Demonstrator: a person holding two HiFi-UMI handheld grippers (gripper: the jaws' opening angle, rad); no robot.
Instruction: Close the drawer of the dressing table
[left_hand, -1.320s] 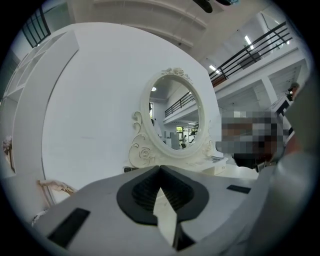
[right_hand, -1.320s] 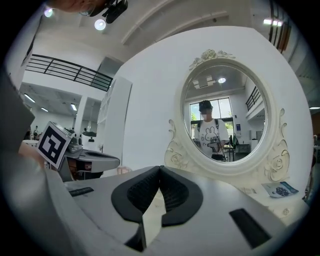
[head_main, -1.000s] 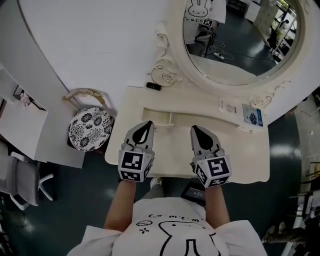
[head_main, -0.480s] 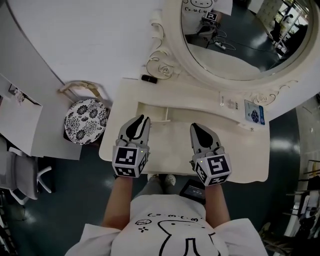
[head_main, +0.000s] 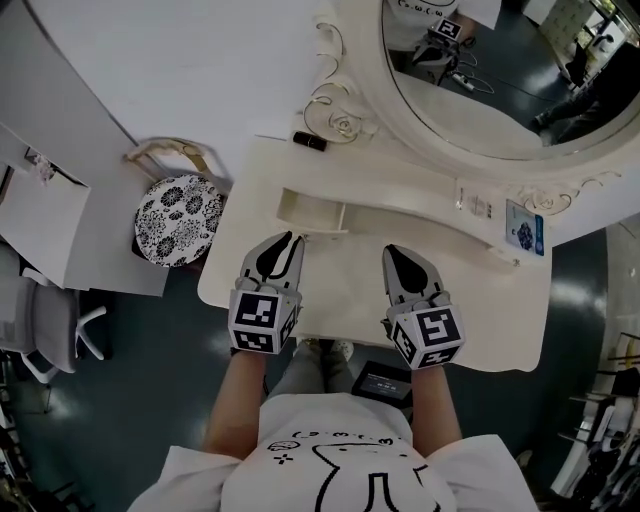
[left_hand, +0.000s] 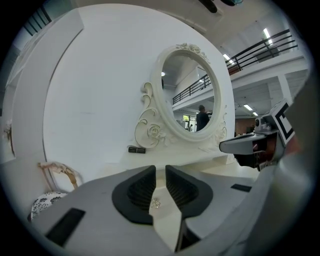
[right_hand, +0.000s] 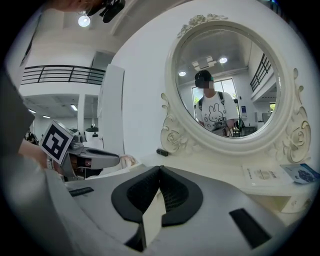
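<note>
Drawer: pulled out from under the mirror and standing open above the cream bench. Its inside is exposed, with a divider walling off a small left compartment.

Left gripper: low over the bench, pointing at the drawer's front, with its tips just at the near edge of the left compartment. In the left gripper view its jaws stand slightly apart, having just been opening. A small clear knob on the cream front shows in the gap between them. The pads do not press on it; whether it is touched cannot be told.

Right gripper: beside the left one, well to its right, pointing at the same front further along. Contact with the front cannot be told. In the right gripper view its jaws meet at the tips with nothing between them.

Surroundings: a small dark object lies at the bench's back left by the mirror frame. A patterned stool stands left of the bench.
</note>
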